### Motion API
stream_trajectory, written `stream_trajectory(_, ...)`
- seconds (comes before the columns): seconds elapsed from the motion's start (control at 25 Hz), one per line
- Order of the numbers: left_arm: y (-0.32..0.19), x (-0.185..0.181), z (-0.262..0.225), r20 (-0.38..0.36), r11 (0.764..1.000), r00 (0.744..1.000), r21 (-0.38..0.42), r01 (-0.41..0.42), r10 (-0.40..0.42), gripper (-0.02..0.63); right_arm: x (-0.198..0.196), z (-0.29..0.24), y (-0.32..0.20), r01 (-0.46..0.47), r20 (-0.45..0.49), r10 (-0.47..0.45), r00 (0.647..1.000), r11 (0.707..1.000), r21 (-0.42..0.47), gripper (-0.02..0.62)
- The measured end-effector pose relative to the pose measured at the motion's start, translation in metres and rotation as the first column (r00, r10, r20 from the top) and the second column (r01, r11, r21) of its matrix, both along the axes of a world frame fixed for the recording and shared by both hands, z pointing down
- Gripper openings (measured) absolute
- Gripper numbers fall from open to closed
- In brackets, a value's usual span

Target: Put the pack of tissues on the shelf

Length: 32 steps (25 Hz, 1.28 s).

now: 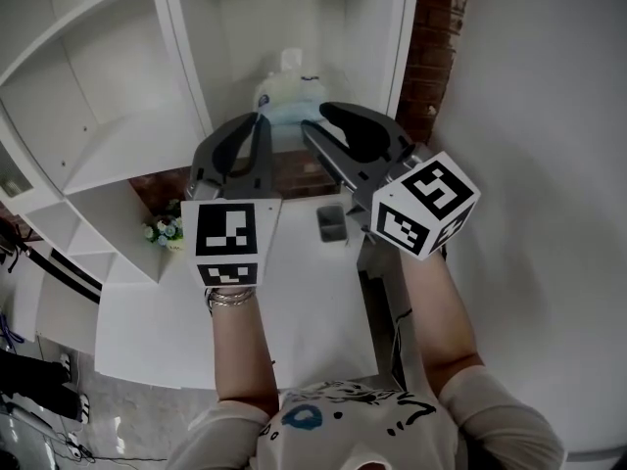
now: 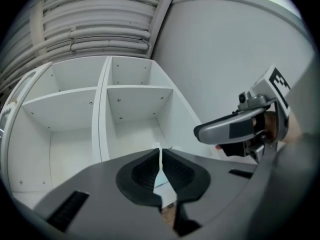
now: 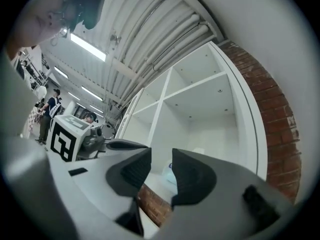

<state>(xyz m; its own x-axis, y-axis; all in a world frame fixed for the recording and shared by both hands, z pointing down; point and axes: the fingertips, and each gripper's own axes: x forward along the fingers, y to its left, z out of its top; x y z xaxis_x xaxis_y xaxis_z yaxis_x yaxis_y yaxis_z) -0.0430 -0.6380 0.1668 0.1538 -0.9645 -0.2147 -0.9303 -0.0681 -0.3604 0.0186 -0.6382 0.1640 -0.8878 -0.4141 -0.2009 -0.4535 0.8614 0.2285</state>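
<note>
- Shelf unit (image 1: 108,116): white, open compartments, against a brick wall (image 1: 436,47).
- Tabletop (image 1: 294,311): white, on the near side of the shelf unit.
- Pack of tissues (image 1: 287,94): lies in a far shelf compartment, beyond both grippers.
- Left gripper (image 2: 160,156): forearm outstretched; fingers pressed almost together, nothing between.
- Right gripper (image 3: 161,159): alongside on the right; fingers spread, empty.

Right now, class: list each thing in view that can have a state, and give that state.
Left gripper, shut to a sliver, empty.
Right gripper, open, empty.
Tissues, resting on the shelf, held by neither gripper.
Shelf, open-fronted, holding the tissues.
</note>
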Motion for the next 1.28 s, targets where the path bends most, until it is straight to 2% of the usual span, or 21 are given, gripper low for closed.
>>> stream_trajectory(0.12, 0.005, 0.002, 0.008, 0.001, 0.999, 1.0, -0.031, -0.021, 0.021, 0.029, -0.003, 0.017, 0.004, -0.001, -0.073, -0.002, 0.997, 0.999, -0.038, 0.13)
stream_trajectory(0.24, 0.007, 0.007, 0.024, 0.015, 0.995, 0.999, -0.083, -0.049, 0.051, 0.029, -0.006, 0.038, 0.01, 0.024, -0.136, -0.038, 0.99, 0.994, -0.105, 0.075)
stream_trajectory(0.4, 0.012, 0.012, 0.045, 0.029, 0.988, 0.996, -0.135, -0.079, 0.083, 0.029, -0.003, 0.052, 0.017, 0.046, -0.144, -0.068, 0.987, 0.987, -0.151, 0.072)
stream_trajectory(0.8, 0.025, 0.032, 0.089, 0.058, 0.957, 0.983, -0.247, -0.154, 0.173, 0.029, 0.015, 0.079, 0.03, 0.026, -0.173, -0.056, 0.983, 0.985, -0.172, 0.061)
stream_trajectory(1.12, 0.04, 0.053, 0.121, 0.016, 0.928, 0.969, -0.294, -0.23, 0.245, 0.028, 0.025, 0.112, 0.046, 0.036, -0.16, -0.071, 0.985, 0.977, -0.209, 0.048)
stream_trajectory(1.28, 0.05, 0.055, 0.147, -0.049, 0.903, 0.961, -0.333, -0.273, 0.272, 0.026, 0.032, 0.135, 0.052, 0.031, -0.164, -0.074, 0.984, 0.968, -0.25, 0.043)
